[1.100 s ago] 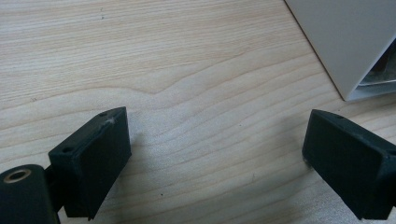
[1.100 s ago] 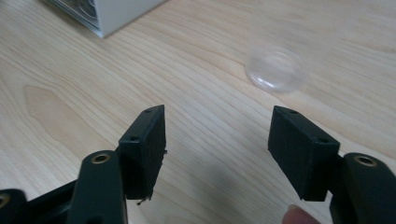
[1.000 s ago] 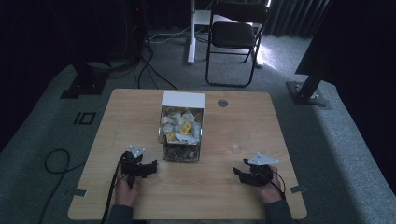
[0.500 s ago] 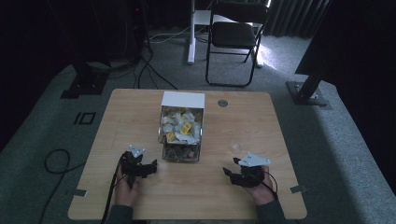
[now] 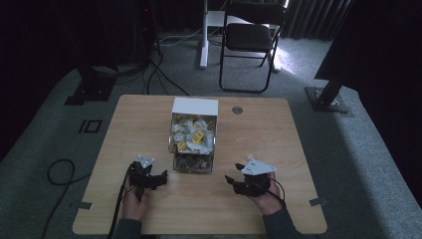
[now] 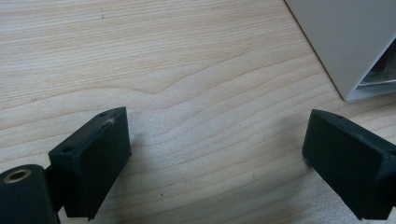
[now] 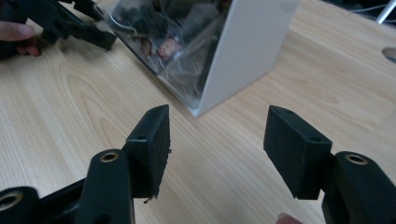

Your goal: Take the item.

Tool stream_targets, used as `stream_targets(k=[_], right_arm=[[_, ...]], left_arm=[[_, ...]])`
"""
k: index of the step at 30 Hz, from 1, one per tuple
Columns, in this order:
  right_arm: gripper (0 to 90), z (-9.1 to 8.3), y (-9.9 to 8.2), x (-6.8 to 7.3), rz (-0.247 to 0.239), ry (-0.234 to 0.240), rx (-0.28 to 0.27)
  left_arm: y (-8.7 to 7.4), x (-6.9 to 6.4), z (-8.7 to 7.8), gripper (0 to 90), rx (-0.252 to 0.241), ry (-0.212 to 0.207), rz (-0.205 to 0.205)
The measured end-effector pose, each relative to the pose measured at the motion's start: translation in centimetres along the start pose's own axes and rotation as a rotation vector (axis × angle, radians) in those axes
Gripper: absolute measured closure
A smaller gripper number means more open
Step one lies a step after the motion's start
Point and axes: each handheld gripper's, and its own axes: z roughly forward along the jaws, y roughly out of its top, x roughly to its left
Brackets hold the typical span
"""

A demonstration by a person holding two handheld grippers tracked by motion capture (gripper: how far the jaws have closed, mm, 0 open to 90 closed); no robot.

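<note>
A white box with a clear front (image 5: pixel 194 134) stands mid-table, holding several small white and yellow packets (image 5: pixel 191 132). My left gripper (image 5: pixel 158 179) rests on the table just left of the box's near corner, jaws wide open over bare wood (image 6: pixel 215 135), with the box's white wall (image 6: pixel 345 42) at the upper right. My right gripper (image 5: pixel 231 180) lies right of the box, open and empty (image 7: pixel 215 140), and points at the box's near corner (image 7: pixel 243 51). The left gripper (image 7: pixel 79 23) also appears far off in the right gripper view.
The wooden table (image 5: pixel 278 134) has a round grommet (image 5: pixel 237 110) behind the box. A folding chair (image 5: pixel 249 40) stands beyond the far edge, cables (image 5: pixel 59 172) trail on the carpet at left, and a stand base (image 5: pixel 326 99) sits at right.
My right gripper has slid left along the table toward the box's near corner. The left gripper has stayed put.
</note>
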Motion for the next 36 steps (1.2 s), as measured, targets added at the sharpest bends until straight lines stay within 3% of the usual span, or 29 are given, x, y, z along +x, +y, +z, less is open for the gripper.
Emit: stream_targets(k=[21, 29, 36], right_arm=[[46.4, 1.2, 2.6, 2.1, -0.058, 0.081, -0.030], [50.4, 2.5, 3.4, 3.2, -0.088, 0.114, -0.035], [59.5, 4.0, 3.8, 4.2, -0.108, 0.132, -0.033]], left_arm=[[0.0, 0.0, 0.0, 8.3, 0.000, 0.000, 0.000], [0.0, 0.0, 0.0, 8.3, 0.000, 0.000, 0.000], [0.0, 0.0, 0.0, 8.3, 0.000, 0.000, 0.000]])
